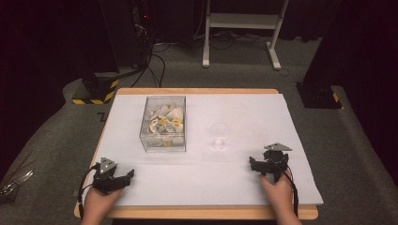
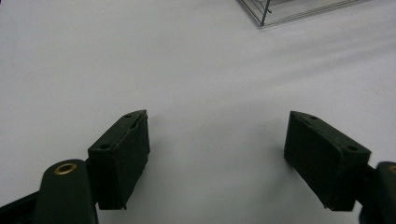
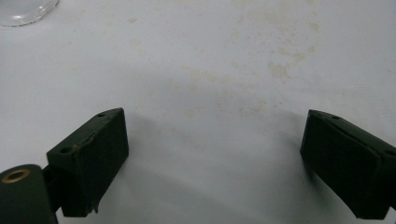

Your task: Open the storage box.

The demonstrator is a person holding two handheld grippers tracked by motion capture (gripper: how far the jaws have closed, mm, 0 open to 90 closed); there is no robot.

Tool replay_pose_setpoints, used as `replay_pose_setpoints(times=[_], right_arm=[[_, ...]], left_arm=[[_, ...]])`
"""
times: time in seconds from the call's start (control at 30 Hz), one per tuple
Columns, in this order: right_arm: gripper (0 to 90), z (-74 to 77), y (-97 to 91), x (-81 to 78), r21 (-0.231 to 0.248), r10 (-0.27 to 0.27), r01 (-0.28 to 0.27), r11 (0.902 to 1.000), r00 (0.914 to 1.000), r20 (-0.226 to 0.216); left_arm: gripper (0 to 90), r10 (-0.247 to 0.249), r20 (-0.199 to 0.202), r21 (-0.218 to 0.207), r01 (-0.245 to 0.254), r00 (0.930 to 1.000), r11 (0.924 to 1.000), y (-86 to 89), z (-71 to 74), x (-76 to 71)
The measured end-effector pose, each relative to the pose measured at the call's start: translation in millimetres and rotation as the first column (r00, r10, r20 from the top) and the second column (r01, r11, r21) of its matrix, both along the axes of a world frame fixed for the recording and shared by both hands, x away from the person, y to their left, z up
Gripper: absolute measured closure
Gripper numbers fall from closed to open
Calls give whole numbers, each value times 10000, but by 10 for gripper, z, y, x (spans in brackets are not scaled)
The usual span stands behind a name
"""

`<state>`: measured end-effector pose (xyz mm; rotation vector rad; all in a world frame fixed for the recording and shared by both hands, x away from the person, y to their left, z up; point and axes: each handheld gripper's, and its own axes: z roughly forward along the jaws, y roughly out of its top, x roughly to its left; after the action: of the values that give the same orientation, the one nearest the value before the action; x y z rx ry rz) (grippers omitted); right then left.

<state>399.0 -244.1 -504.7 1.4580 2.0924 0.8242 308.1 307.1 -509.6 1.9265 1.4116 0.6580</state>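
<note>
White surface (image 1: 244, 183) under me: my left tongs (image 1: 123, 177) and right tongs (image 1: 255, 164) both rest released, nothing between them, near the clear box (image 1: 164, 124) and glass (image 1: 219, 136).

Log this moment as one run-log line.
left gripper: open, empty | right gripper: open, empty | clear box: holds pale pieces, untouched | glass: near right gripper, untouched
</note>
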Motion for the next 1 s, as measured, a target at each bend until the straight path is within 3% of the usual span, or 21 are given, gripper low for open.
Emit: replay_pose_setpoints(times=[0.87, 1.0], right_arm=[[75, 3, -5, 7, 12, 29, -29, 10000, 10000, -56], [75, 3, -4, 8, 3, 25, -25, 10000, 10000, -64]], left_arm=[[230, 180, 70, -51, -179, 9998, 9998, -15, -7, -15], [263, 136, 135, 24, -136, 9998, 9999, -34, -2, -40]])
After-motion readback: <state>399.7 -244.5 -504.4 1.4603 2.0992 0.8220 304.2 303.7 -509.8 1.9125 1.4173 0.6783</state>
